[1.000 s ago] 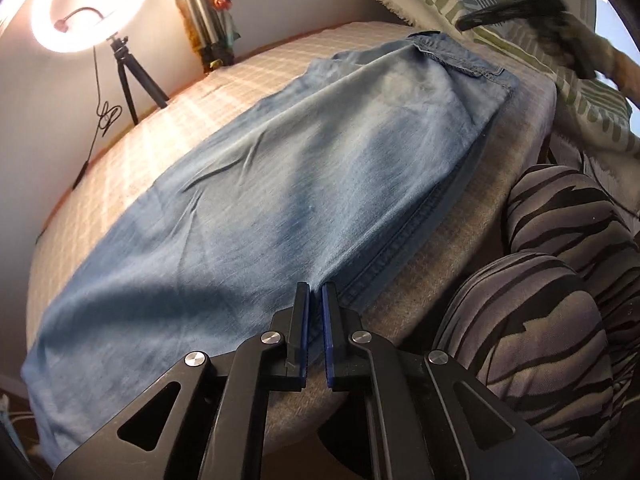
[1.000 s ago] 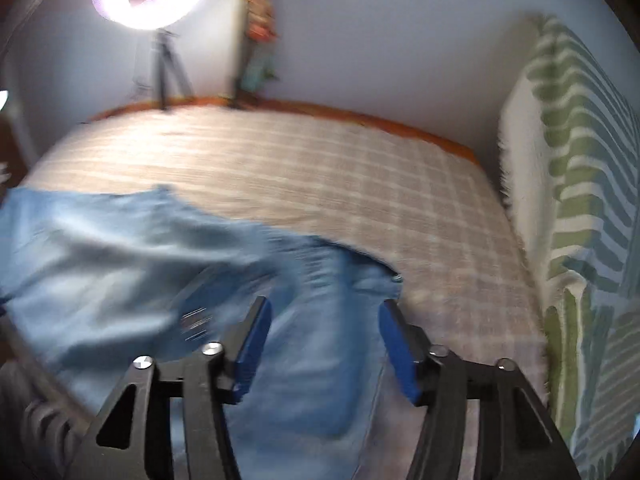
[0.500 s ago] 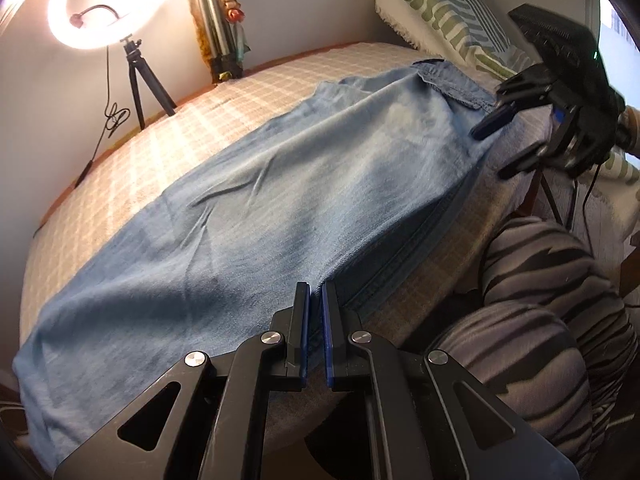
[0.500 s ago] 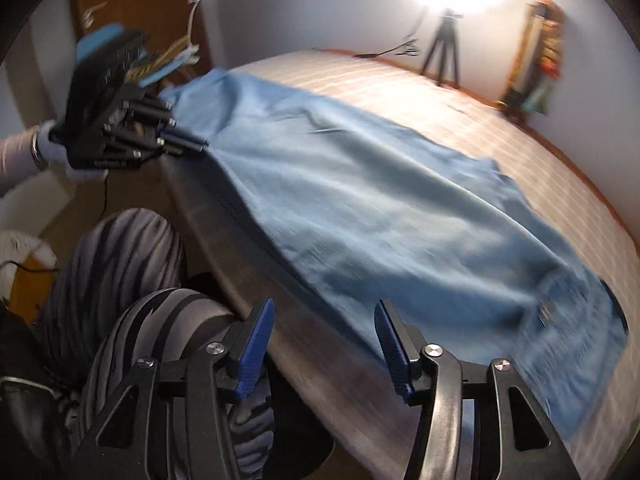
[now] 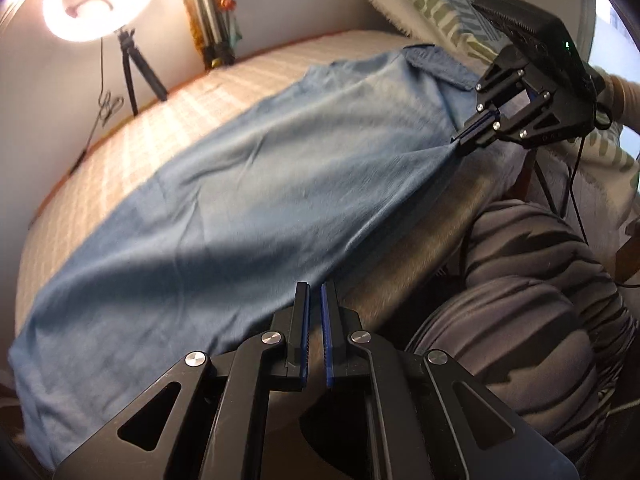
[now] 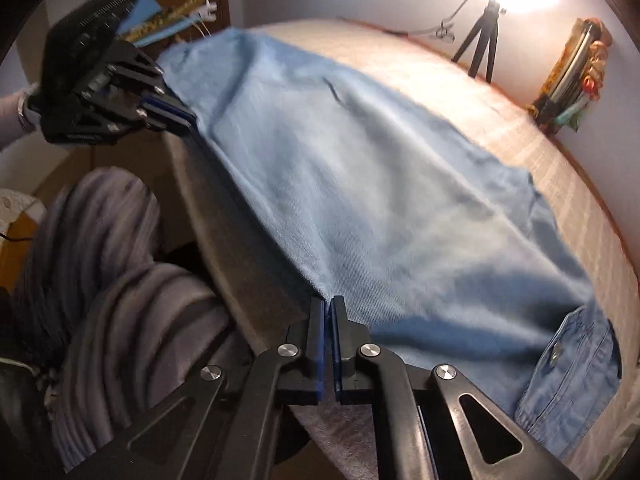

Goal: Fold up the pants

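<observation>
We see a bed (image 5: 248, 68) covered by a pale checked spread, its near edge running diagonally past our striped-trousered knees. Directly on it lie light blue denim pants (image 5: 260, 200), spread lengthwise over most of the surface; the waistband with a buttoned pocket (image 6: 568, 364) lies at the end by the green-patterned pillow (image 5: 432, 0), which rests against the bed at that end. The pants' near long edge is lifted just off the spread at two places. Along the far edge we note a strip of orange-brown wood against the wall
</observation>
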`<state>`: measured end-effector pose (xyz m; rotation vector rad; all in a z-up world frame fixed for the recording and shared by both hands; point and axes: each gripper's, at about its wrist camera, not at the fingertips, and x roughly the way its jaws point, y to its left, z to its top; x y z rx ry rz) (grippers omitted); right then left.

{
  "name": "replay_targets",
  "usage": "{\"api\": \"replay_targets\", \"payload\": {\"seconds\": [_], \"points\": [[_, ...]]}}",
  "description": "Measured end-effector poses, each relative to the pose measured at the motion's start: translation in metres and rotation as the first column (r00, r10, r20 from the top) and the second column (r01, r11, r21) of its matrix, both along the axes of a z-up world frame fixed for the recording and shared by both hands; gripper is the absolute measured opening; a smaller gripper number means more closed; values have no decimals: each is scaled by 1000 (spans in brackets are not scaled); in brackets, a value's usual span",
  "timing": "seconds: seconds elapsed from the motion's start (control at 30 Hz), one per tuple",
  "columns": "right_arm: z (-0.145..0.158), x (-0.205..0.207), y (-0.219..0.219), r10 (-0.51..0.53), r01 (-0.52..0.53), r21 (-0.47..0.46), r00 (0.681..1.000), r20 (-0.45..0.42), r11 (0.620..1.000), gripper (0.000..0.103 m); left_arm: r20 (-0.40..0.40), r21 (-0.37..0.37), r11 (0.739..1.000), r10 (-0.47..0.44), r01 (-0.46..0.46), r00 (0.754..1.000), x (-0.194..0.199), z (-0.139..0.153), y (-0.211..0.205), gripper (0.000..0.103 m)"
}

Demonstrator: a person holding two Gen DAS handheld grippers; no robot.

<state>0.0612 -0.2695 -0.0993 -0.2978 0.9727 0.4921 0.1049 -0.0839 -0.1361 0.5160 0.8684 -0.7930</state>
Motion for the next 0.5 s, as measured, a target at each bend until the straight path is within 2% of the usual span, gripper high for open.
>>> {"api": "replay_targets", "payload": {"seconds": [0.03,0.07,0.1,0.13,0.23,0.33,0.4,0.5], "points": [[-4,2,0,0,1,11,1000,-21,1000,8,-18,-18,1000,17,-17,1000,2,2,4,4],[-6,6,0,2,-1,26,999,-38,1000,8,-25,-31,999,31,-32,999,4,6,6,4],[-3,6,-2,1,1,40,999,-38,999,17,-24,-57,997,45,-46,999,6,14,10,5],[1,6,-4,6,-3,61,999,-40,998,30,-16,-74,996,50,-51,999,6,20,11,6],[28,5,-23,6,-8,141,1000,12,990,50,13,-110,992,69,-67,998,16,35,11,11],[52,29,-58,-96,81,206,993,62,975,54,33,-119,989,90,-85,995,33,36,4,11],[62,53,-89,-185,162,264,980,68,951,54,29,-124,988,94,-90,995,41,30,-2,11],[59,98,-128,-303,278,246,951,68,928,57,41,-94,991,94,-90,995,45,17,-7,11]]}}
